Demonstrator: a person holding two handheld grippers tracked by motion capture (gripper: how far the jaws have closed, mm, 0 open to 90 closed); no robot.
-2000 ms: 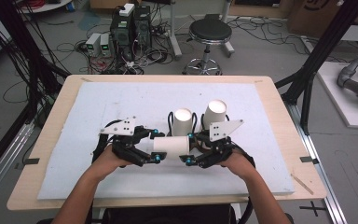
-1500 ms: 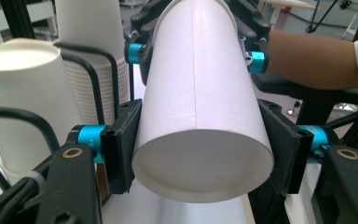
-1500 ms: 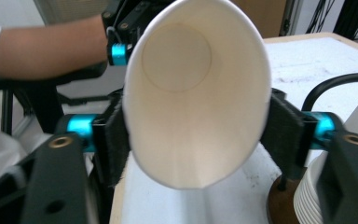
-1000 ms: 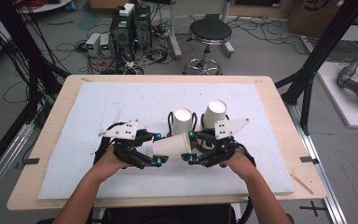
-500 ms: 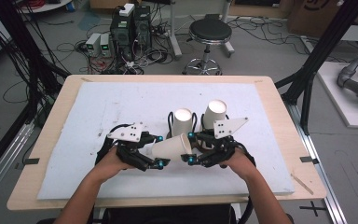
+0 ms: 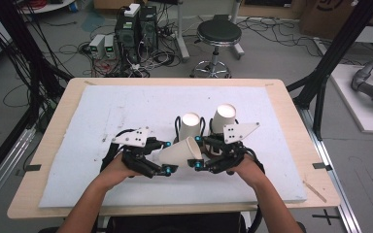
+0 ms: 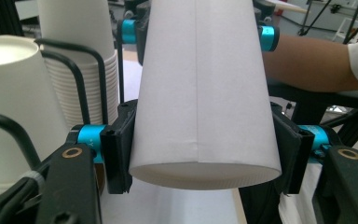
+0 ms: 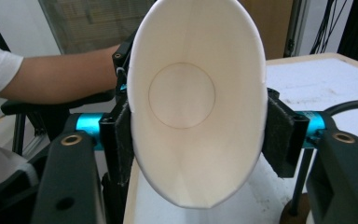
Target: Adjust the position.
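Low in the frame's centre, a paper cup (image 6: 178, 152) hangs sideways above the tabletop (image 6: 102, 116). The left gripper (image 6: 162, 158) pinches its base; the right gripper (image 6: 197, 152) squeezes its rim oval. Judged light and crushable, so grip near the stiffer base.

White cups, black and cyan grippers, on a white mat.

The paper cup (image 6: 180, 151) and the two cup stacks (image 6: 191, 125) are seen as plain white. Black bodies with cyan accents are shown on the left gripper (image 6: 163, 156) and right gripper (image 6: 197, 151), each topped by a grey plate, apparently dotted. The table (image 6: 291, 111) is pale wood under a white mat (image 6: 111, 111).
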